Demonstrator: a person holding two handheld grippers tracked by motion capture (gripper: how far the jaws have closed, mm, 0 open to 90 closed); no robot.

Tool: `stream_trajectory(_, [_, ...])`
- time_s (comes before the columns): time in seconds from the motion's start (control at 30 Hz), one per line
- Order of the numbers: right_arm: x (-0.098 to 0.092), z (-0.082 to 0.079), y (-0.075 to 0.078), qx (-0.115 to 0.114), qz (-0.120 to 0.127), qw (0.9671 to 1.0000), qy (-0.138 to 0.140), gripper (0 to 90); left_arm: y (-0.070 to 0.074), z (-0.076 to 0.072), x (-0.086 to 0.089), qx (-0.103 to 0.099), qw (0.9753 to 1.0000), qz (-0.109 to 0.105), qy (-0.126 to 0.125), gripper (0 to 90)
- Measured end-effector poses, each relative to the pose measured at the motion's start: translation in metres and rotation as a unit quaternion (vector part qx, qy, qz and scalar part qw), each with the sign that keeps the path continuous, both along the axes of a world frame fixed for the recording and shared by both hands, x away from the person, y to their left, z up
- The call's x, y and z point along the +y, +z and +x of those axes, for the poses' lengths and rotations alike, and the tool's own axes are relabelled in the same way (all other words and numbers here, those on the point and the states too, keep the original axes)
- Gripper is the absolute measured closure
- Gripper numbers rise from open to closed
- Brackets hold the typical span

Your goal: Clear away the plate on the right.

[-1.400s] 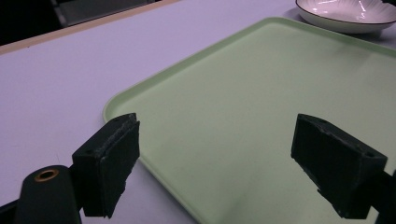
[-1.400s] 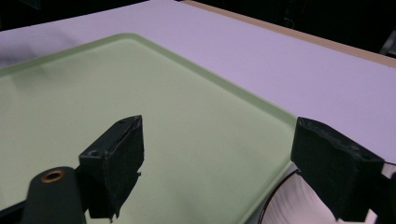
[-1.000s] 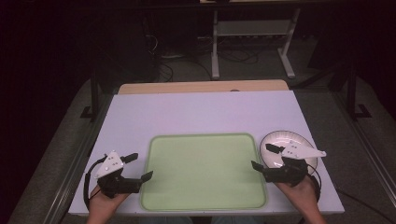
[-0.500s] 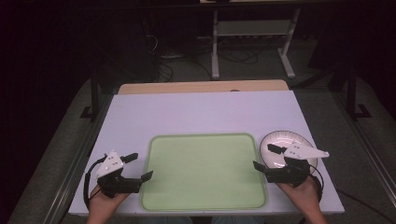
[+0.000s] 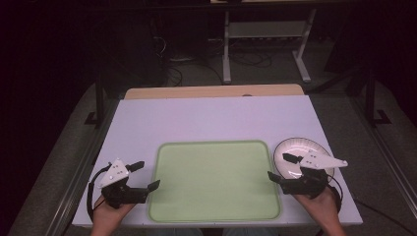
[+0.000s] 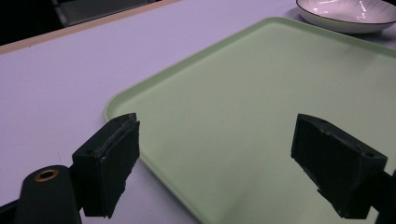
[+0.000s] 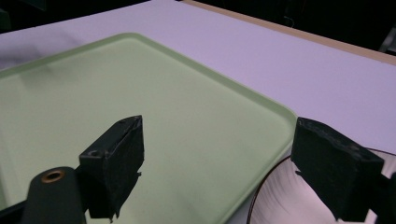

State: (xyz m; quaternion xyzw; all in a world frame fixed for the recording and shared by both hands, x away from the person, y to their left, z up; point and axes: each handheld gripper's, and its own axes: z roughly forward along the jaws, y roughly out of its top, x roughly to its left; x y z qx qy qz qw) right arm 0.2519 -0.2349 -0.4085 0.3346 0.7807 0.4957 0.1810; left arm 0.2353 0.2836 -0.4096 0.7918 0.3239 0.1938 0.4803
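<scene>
Plate (image 5: 302, 156): round, white, dark-rimmed, glossy, just beside green tray (image 5: 214, 179).

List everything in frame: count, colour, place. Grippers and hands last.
tray: 1, pale green, centre of the near half of the table, nothing on it
plate: 1, white with dark rim, right of the tray, close beside its edge
table: 1, white top with a wooden strip along the far edge
left gripper: 1, black jaws, open, at the tray's left edge
right gripper: 1, black jaws, open, over the gap between tray and plate
hands: 2, at the near edge, one holding each gripper
</scene>
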Motion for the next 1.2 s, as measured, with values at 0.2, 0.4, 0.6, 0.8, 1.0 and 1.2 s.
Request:
stream_trajectory(0.2, [-0.007, -0.003, 0.000, 0.006, 0.005, 1.0000, -0.004, 16.3, 0.000, 0.000, 0.000, -0.001, 1.0000, 0.001, 0.000, 15.0])
stream_trajectory(0.4, [-0.018, -0.008, -0.001, 0.011, 0.003, 0.9998, -0.014, 16.3, 0.001, -0.001, 0.000, -0.001, 1.0000, 0.000, 0.000, 15.0])
stream_trajectory(0.6, [-0.031, -0.014, -0.003, 0.014, 0.000, 0.9996, -0.025, 16.4, 0.000, 0.000, -0.001, -0.001, 1.0000, 0.001, 0.001, 15.0])
stream_trajectory(0.8, [-0.040, -0.018, -0.004, 0.023, -0.002, 0.9993, -0.029, 16.3, 0.000, 0.000, -0.002, 0.000, 1.0000, 0.000, 0.001, 15.0])
stream_trajectory(1.0, [-0.049, -0.022, -0.002, 0.028, -0.004, 0.9990, -0.036, 16.4, 0.000, 0.000, -0.002, 0.001, 1.0000, 0.000, 0.000, 15.0])
stream_trajectory(1.2, [-0.067, -0.025, 0.000, 0.033, 0.000, 0.9981, -0.052, 16.4, -0.001, 0.000, -0.002, 0.001, 1.0000, 0.000, 0.000, 15.0])
